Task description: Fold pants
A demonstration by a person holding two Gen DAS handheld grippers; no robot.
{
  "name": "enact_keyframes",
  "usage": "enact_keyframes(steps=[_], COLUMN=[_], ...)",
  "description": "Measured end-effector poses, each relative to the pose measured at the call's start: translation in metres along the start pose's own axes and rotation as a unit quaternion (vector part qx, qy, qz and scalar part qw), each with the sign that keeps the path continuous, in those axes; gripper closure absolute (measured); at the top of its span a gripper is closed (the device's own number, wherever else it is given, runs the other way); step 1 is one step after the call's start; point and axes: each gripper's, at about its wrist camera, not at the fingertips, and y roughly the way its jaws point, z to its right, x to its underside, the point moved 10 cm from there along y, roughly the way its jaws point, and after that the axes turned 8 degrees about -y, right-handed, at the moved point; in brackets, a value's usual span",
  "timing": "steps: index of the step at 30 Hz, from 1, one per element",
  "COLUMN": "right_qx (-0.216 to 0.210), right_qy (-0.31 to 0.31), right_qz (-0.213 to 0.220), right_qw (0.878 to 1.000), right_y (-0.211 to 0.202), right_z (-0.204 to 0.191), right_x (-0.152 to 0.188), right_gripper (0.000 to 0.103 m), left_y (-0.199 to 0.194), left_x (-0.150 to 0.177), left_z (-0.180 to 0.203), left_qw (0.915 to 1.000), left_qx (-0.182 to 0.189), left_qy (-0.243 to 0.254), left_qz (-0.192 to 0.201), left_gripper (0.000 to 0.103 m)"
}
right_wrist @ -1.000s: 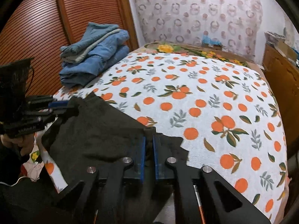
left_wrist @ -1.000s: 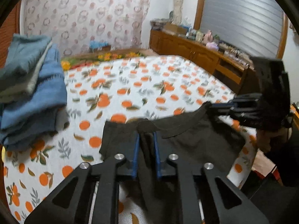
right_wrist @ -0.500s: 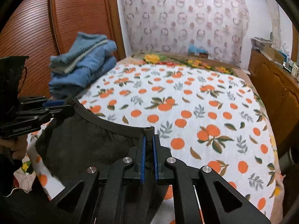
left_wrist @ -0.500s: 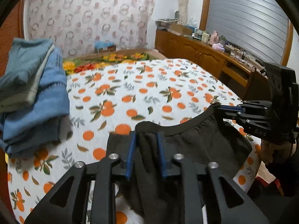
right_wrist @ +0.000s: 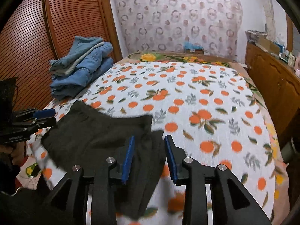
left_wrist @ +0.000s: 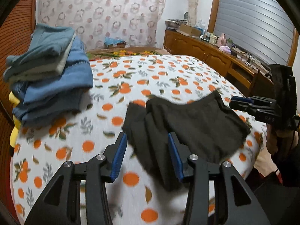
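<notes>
The black pants [left_wrist: 196, 123] lie bunched on the bed [left_wrist: 142, 78] near its front edge, dropped there, it seems, so they can be spread for folding. The left tongs [left_wrist: 146, 155] have just been opening and stand apart, cloth loose between the pads; the right tongs [right_wrist: 148, 157] likewise, just opened, gripping nothing. A pile of folded jeans [right_wrist: 80, 69] waits well apart, by the wall.

A home bedroom: ahead of the grippers spreads a bed [right_wrist: 196, 97] under an orange-print cover, folded blue clothes [right_wrist: 82, 65] stacked at its far left by a louvred wooden wardrobe [right_wrist: 56, 28], a cluttered wooden sideboard [left_wrist: 215, 56] to the right.
</notes>
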Motion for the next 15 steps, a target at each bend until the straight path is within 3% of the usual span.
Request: enact_keyframes(steps=[5, 15], right_qx=[-0.013, -0.043], right_qy=[-0.006, 0.009], right_qz=[-0.011, -0.028], right_qw=[1.000, 0.999], right_y=[-0.018, -0.030], right_z=[-0.011, -0.017], right_x=[0.019, 0.044], right_gripper=[0.067, 0.067], left_y=[-0.011, -0.005], left_x=[0.023, 0.042], left_z=[0.006, 0.019], left_qw=[0.9996, 0.9983], left_qx=[0.022, 0.047], left_qy=[-0.004, -0.006], left_qz=[-0.014, -0.035], left_gripper=[0.058, 0.076])
